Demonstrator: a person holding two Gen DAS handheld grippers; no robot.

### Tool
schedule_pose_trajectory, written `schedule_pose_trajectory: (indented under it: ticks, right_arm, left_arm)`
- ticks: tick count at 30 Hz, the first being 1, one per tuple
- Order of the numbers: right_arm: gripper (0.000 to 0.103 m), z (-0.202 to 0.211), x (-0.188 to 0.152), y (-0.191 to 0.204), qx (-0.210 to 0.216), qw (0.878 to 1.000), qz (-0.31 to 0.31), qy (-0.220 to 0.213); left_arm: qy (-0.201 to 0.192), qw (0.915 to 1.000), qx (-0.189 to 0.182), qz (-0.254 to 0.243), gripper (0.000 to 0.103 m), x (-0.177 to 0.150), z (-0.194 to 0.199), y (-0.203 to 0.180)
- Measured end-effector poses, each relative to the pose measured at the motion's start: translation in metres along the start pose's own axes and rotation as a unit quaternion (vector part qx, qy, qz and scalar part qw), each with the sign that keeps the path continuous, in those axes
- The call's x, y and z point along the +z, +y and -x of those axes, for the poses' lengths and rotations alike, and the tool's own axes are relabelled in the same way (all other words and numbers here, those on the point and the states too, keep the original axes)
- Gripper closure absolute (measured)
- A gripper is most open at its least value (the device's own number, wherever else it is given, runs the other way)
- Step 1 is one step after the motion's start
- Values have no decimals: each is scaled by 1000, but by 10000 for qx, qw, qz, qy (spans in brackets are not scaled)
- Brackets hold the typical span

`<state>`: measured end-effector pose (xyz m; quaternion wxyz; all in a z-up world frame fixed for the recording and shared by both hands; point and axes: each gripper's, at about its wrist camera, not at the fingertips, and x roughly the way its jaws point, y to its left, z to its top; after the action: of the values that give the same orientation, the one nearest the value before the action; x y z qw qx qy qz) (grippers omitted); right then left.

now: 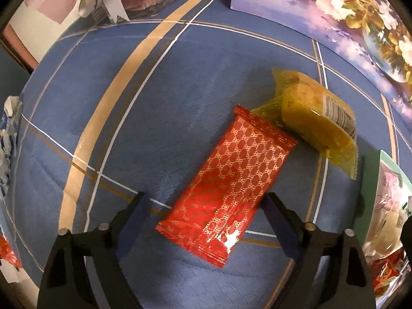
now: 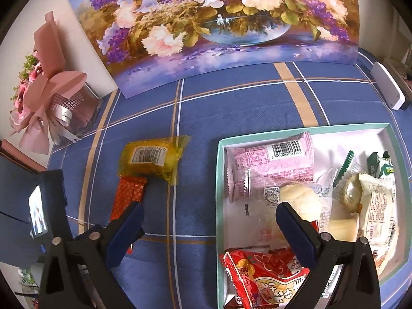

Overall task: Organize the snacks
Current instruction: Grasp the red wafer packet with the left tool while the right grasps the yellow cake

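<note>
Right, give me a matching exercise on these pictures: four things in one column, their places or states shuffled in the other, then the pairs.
Things:
1. red snack pack
2. yellow snack pack
3. pink snack pack
4. left hand-held gripper

Places or states:
A. inside the box
B. open, nothing gripped
C. on the blue cloth, between two open fingers
D. on the cloth, barcode label facing up

Pairs: 1-C, 2-D, 3-A, 4-B

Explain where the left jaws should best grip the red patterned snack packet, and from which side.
Probably across the middle of the red packet, gripping its two long edges from above. It lies flat on the blue tablecloth, and the open left gripper already straddles it; the yellow packet crowds its far end.
</note>
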<state>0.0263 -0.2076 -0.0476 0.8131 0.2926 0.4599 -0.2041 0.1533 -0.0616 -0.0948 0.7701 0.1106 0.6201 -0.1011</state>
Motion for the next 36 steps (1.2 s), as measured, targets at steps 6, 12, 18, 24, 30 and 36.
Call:
schedule_pose_trajectory:
  ticks: [6,12,18,24,30,36]
  right_arm:
    - [0,0,1,-1,-23,10000,-4,-3]
    - [0,0,1,0,-56,10000,22,-10]
    - [0,1,1,1,-56,10000,46,-37]
    - [0,5,3,5,-66,9999,121,-101]
    - [0,7,4,11,-95,9996,235,-160]
    - [0,10,6,21,-65,9991,345,-221]
  left_arm:
    - [-64,9997,-28,229,32,4,3,13]
    - [-83,9987,-69,505,41,7,6,27]
    - [-124,9967,-23,798,47,7,14,47]
    - [-227,9950,-74,975,49,8,26,60]
    - [-338,9938,-169,1045,51,4,36,65]
    - [-377,9920,-308,1167,52,6,41,78]
